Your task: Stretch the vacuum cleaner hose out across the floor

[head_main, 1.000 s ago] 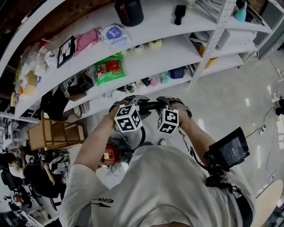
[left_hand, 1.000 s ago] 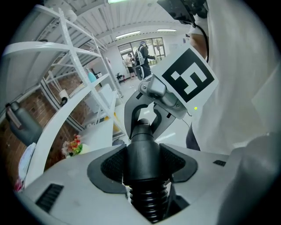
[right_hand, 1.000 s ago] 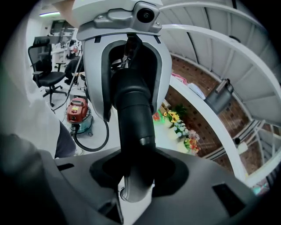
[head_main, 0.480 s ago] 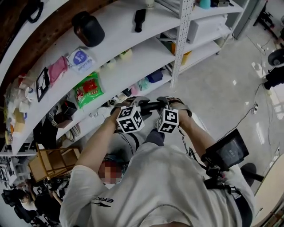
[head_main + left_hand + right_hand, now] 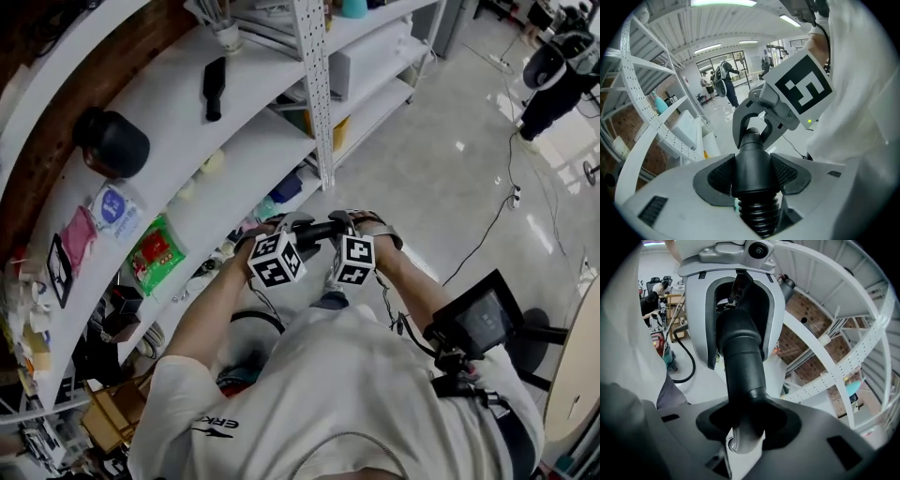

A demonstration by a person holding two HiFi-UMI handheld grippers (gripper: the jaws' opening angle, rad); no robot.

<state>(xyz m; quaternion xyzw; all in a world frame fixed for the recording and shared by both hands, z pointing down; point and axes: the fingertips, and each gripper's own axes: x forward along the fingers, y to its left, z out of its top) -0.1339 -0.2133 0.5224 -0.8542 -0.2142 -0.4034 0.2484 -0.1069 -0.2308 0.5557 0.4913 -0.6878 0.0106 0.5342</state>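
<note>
Left gripper (image 5: 752, 174): jaws clamped on the smooth black cuff of the vacuum hose (image 5: 759, 213), whose ribbed part runs out below at the bottom centre of the left gripper view.
Right gripper (image 5: 745, 420): jaws closed round the same black tube further along, at the lower centre of the right gripper view. The two grippers face each other along the tube.
Hose position: the gripped end is up off the floor at the middle of the head view, running across between the two marker cubes (both hands are right on it). A black loop of it trails over the floor at the left of the right gripper view.
Vacuum cleaner (image 5: 659, 343): a red body at the left edge of the right gripper view, partly hidden.
Shelving (image 5: 202, 155): white, curving through the upper left of the head view. It carries a dark jar (image 5: 112, 142), a green packet (image 5: 155, 253) and a black bottle (image 5: 214, 89).
Floor (image 5: 450, 178): pale and glossy at the upper right, with a thin cable (image 5: 487, 230) across it.
</note>
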